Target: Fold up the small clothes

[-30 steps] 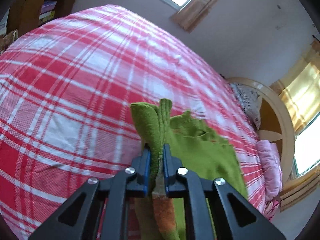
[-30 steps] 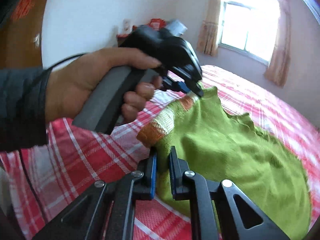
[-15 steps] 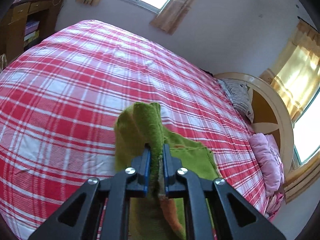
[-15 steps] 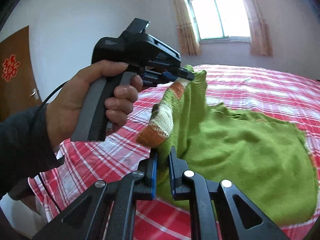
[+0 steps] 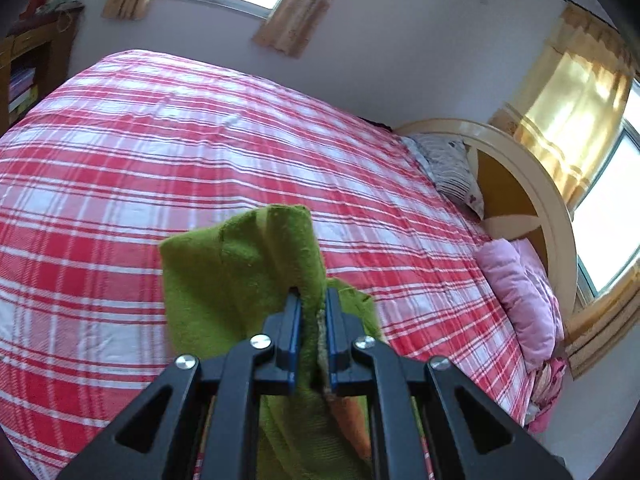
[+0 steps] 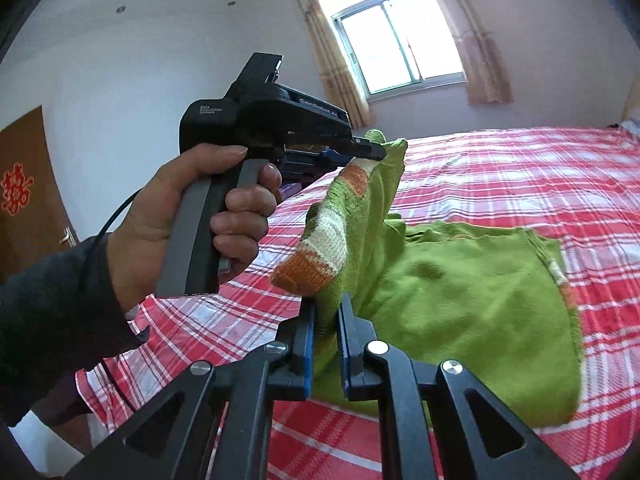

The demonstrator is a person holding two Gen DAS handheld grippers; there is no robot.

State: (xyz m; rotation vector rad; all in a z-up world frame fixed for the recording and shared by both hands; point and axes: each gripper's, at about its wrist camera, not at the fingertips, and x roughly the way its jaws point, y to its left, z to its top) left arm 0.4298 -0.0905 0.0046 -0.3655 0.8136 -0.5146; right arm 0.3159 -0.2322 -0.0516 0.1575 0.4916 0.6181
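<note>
A small green knit sweater point(image 6: 472, 292) with an orange and white striped band lies partly on the red plaid bed point(image 6: 540, 176). My right gripper point(image 6: 326, 312) is shut on its near edge beside the striped band. My left gripper point(image 5: 309, 300) is shut on another part of that edge, and green cloth point(image 5: 240, 264) folds up over its fingertips. In the right wrist view the left gripper point(image 6: 376, 152) shows, held by a hand point(image 6: 188, 216), lifting the striped edge above the bed. The far part of the sweater rests flat.
The bed's plaid cover point(image 5: 160, 140) spreads wide around the sweater. A cream round headboard point(image 5: 532, 184), a grey patterned pillow point(image 5: 452, 168) and a pink bundle point(image 5: 520, 296) sit at the right. Curtained windows point(image 6: 396, 48) line the walls. A wooden shelf point(image 5: 24, 64) stands far left.
Both grippers have risen and swung across the bed, carrying the sweater's striped edge up and over. Both wrists rolled. The green cloth now drapes higher over the left fingertips.
</note>
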